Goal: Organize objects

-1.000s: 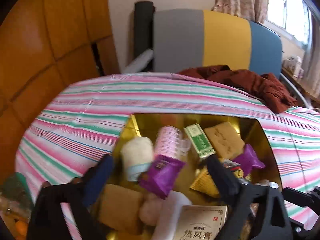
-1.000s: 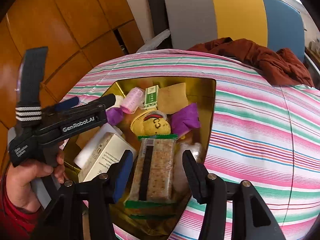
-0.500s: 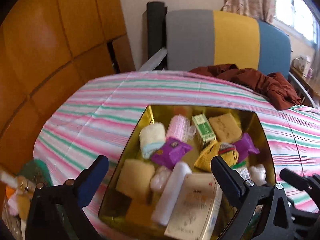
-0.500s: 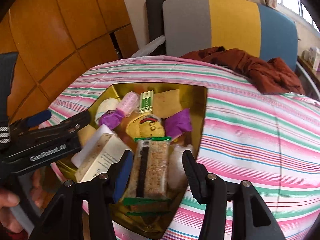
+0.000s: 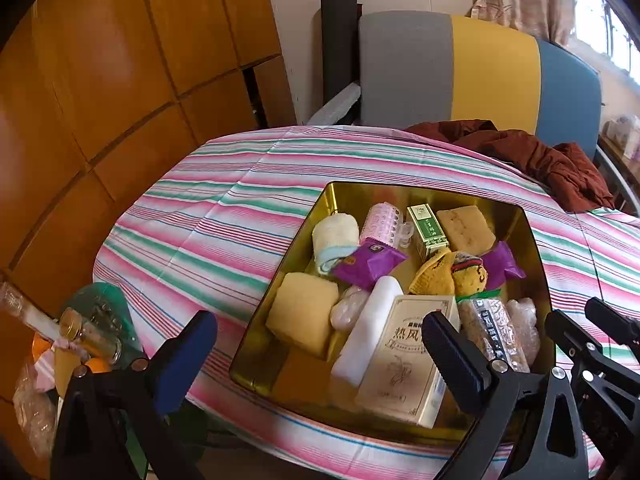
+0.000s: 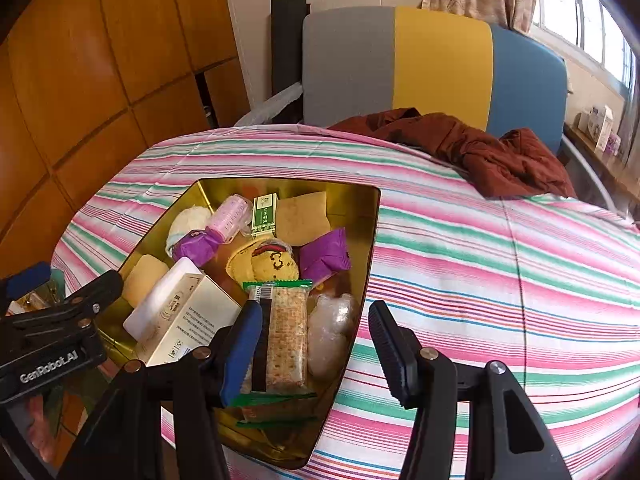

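A gold metal tray (image 5: 532, 248) sits on the striped tablecloth, also in the right wrist view (image 6: 370, 248). It holds several items: a cream medicine box (image 5: 404, 360), a white bar (image 5: 366, 336), purple packets (image 5: 368, 262), a green box (image 5: 427, 231), a pink roller (image 5: 380, 222), yellow sponges (image 5: 302, 310) and a cracker pack (image 6: 286, 332). My left gripper (image 5: 320, 356) is open and empty above the tray's near left corner. My right gripper (image 6: 314, 344) is open and empty above the tray's near right part, by the cracker pack.
A dark red garment (image 6: 480, 148) lies at the table's far side before a grey, yellow and blue chair back (image 6: 432, 64). Wooden panels (image 5: 100, 80) stand at left. Bottles and clutter (image 5: 80, 332) sit below the table's left edge. Bare striped cloth (image 6: 500, 264) lies right of the tray.
Both grippers have pulled back and up from the tray, so more of the table shows. The left gripper has opened wider. Nothing was picked up.
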Tool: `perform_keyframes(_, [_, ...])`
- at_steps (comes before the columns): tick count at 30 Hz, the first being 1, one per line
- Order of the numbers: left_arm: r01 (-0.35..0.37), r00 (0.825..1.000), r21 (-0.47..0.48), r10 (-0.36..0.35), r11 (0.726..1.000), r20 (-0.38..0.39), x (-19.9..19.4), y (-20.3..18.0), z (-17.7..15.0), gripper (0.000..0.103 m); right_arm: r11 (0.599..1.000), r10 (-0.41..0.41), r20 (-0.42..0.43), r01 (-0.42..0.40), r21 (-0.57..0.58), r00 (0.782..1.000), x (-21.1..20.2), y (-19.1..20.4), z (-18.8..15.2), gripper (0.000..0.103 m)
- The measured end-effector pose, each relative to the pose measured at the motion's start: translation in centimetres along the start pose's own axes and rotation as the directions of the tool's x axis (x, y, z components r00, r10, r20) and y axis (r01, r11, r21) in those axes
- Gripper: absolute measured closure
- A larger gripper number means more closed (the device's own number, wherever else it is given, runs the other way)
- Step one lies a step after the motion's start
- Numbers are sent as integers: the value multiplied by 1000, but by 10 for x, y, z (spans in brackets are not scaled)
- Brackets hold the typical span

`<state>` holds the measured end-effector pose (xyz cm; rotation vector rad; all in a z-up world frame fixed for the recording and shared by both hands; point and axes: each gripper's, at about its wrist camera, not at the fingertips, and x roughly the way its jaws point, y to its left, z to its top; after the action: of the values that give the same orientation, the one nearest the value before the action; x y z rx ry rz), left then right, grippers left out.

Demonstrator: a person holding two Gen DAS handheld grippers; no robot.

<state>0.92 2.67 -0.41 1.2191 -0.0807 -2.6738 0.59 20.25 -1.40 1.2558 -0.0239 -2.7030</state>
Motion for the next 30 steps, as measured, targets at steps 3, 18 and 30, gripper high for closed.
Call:
perform_keyframes(3, [-2, 1000, 5, 1, 1000, 11, -5, 1, -3, 0, 1000, -22, 7, 22, -12, 1000, -2, 4, -1, 46])
perform_keyframes(18, [8, 1000, 33, -8, 999, -16, -11, -1, -8, 0, 997, -75, -12, 75, 21, 997, 2, 0, 1, 46])
perform_keyframes(30, [39, 998, -6, -39, 999, -41, -12, 6, -4, 0, 997, -81, -9, 81, 7, 997, 4, 8, 3, 46])
